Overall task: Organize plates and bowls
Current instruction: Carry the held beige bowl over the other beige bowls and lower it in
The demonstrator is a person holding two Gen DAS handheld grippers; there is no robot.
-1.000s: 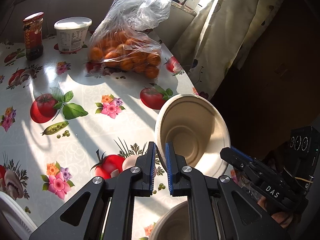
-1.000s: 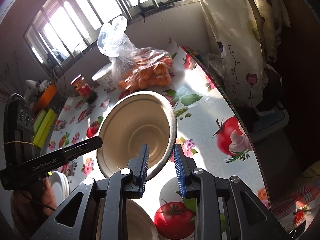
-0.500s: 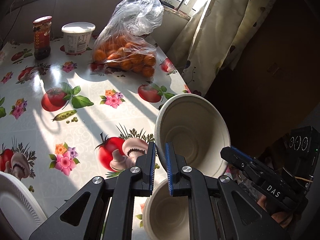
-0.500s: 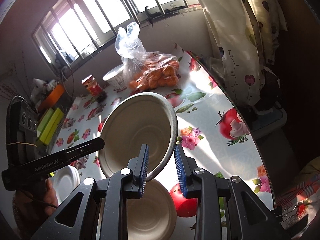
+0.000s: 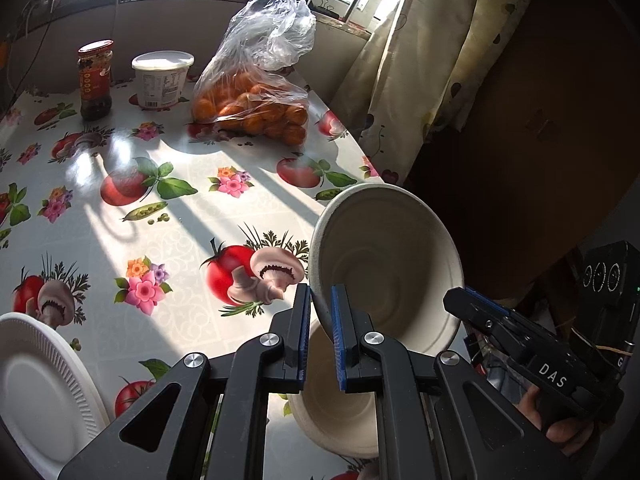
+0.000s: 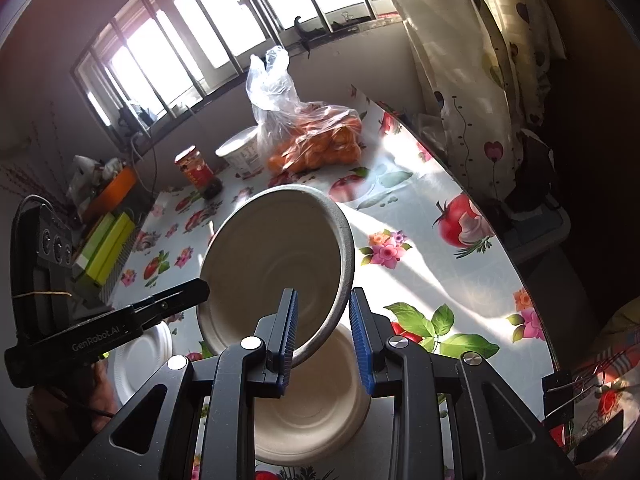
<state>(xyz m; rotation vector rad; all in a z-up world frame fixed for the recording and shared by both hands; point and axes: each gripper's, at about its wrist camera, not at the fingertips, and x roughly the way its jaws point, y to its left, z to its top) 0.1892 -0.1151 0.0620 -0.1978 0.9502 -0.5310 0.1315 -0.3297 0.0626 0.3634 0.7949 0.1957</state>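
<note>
Both grippers have the same beige pulp bowl up in the air, tilted so its open mouth faces the cameras, right above a second beige bowl that sits upright on the tomato-and-flower tablecloth. The left gripper is pinched tight, blue pads squeezing the near-left rim with only a sliver between them. The right gripper stands a little wider, its jaws straddling the rim on the opposite side; the left pad lies against the inside wall, and whether the right pad touches the outside, I cannot tell. A white ribbed paper plate lies flat at the table's near-left corner. Farther back stand a red-lidded jar, a white tub and a clear bag of oranges.
</note>
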